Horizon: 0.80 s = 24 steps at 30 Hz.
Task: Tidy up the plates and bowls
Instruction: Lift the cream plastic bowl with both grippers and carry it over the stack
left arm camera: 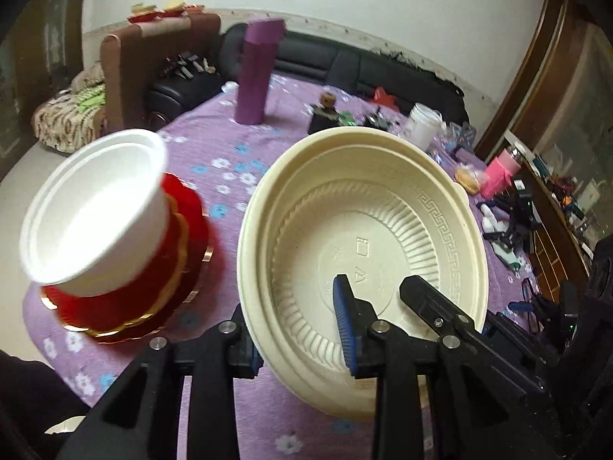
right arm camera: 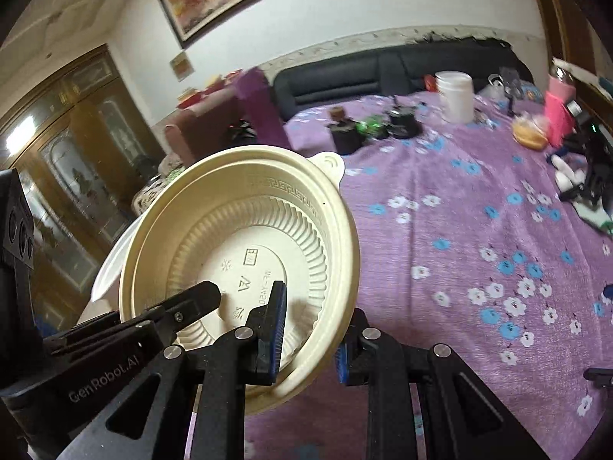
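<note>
A cream plastic bowl (left arm camera: 367,245) with a ribbed inside is held tilted above the purple flowered tablecloth (left arm camera: 230,161). My left gripper (left arm camera: 299,329) is shut on its near-left rim, one finger inside, one outside. My right gripper (right arm camera: 310,326) is shut on its opposite rim (right arm camera: 337,268); its finger (left arm camera: 425,299) shows inside the bowl in the left wrist view. A white bowl (left arm camera: 95,207) rests on a stack of red gold-edged plates (left arm camera: 153,291) to the left. In the right wrist view a white edge (right arm camera: 107,264) shows behind the cream bowl.
A purple tube (left arm camera: 256,73) stands at the back of the table, with dark small items (left arm camera: 325,115), a white jar (left arm camera: 421,122), a pink object (left arm camera: 502,168) and a bun (left arm camera: 467,180) to the right. A black sofa (left arm camera: 345,61) lies behind.
</note>
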### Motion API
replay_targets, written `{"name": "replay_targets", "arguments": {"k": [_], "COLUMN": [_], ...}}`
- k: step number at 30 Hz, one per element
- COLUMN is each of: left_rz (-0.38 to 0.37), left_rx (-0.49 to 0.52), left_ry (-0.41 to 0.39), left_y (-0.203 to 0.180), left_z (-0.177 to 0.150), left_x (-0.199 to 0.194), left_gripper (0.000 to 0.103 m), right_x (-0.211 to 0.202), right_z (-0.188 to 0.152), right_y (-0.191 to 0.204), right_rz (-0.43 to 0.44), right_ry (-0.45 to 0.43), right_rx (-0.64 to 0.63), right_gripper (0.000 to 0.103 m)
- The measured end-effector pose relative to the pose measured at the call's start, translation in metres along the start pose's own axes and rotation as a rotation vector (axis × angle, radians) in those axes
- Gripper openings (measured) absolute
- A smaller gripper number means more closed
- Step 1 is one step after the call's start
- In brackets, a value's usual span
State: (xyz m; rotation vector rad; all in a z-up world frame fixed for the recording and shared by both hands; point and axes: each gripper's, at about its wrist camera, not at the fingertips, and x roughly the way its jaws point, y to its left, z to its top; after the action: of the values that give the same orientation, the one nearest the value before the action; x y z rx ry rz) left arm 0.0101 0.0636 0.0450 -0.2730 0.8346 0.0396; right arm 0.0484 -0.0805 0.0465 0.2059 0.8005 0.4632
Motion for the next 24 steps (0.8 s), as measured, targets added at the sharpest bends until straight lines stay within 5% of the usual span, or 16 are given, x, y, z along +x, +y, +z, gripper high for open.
{"name": "replay_targets", "arguments": {"k": [11,24], "left_rz": [0.066,0.246], "left_rx": [-0.075,-0.117], "left_ry": [-0.108,-0.153], "left_y": [0.058,0.128], "left_z": [0.004,0.035], "left_x": [-0.045,-0.052], "left_gripper": [0.029,0.029], "right_x": [0.003,0.067], "right_z": [0.010,0.040], "right_y": [0.070,0.150], "right_rz": [0.082,0.180], "right_ry": [0.001,0.078], "right_rx": [-0.103,-0.173], "right_gripper": [0.024,0.024]}}
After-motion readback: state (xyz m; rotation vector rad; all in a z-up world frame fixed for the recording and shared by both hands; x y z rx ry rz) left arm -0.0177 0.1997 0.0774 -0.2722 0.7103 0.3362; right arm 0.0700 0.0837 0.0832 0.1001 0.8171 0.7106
